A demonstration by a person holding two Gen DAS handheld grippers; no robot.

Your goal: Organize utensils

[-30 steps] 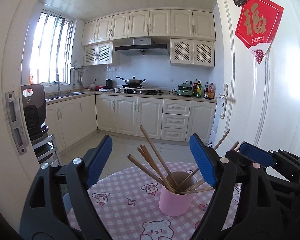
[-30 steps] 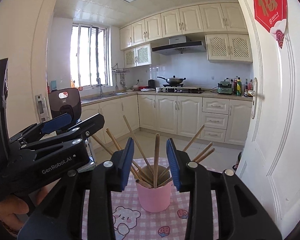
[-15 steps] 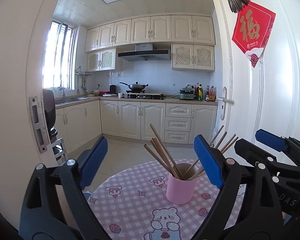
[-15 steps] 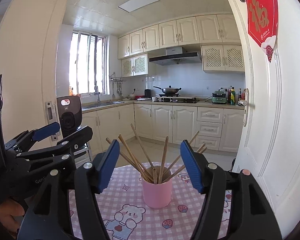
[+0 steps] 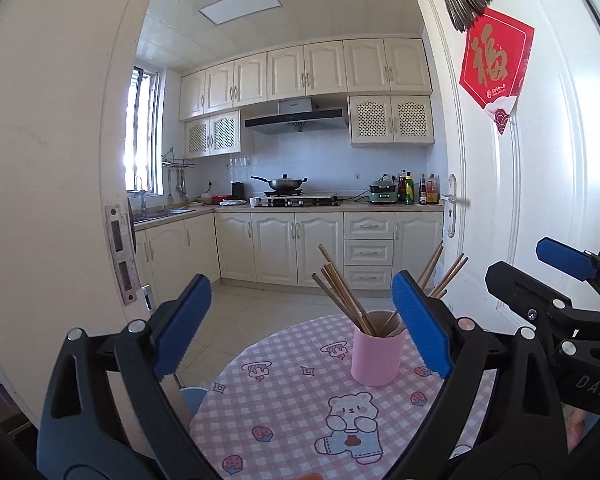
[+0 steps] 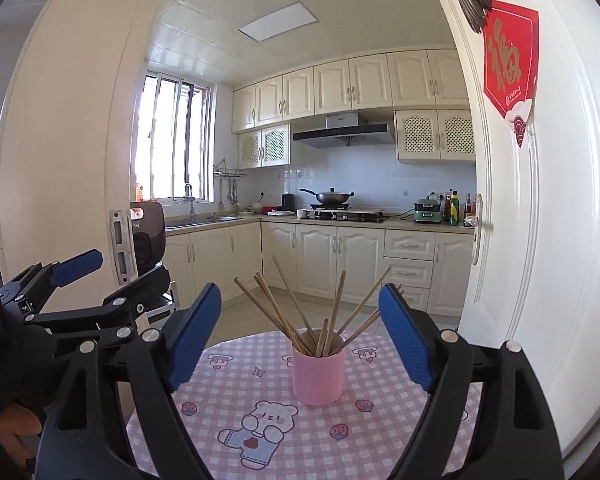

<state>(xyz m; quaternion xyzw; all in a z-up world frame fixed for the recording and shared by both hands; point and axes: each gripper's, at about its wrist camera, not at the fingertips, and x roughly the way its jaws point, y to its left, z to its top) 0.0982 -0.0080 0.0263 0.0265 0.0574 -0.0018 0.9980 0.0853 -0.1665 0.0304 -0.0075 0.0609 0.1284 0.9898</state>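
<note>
A pink cup (image 5: 376,354) (image 6: 318,376) stands upright on a round table with a pink checked cloth (image 5: 284,408) (image 6: 228,392). Several wooden chopsticks (image 5: 342,298) (image 6: 288,312) stand fanned out in it. My left gripper (image 5: 300,328) is open and empty, held back from the cup, which sits near its right finger. My right gripper (image 6: 300,336) is open and empty, with the cup centred between its fingers farther ahead. Each gripper shows at the side of the other's view.
A white door (image 5: 540,184) with a red paper sign stands open at the right, close to the table. A door frame (image 5: 60,160) rises at the left. Kitchen cabinets and a stove (image 6: 340,216) lie beyond the tiled floor.
Both grippers have pulled back from the cup. The right gripper, nearly closed around one chopstick a second ago, has opened wide and left it in the cup.
</note>
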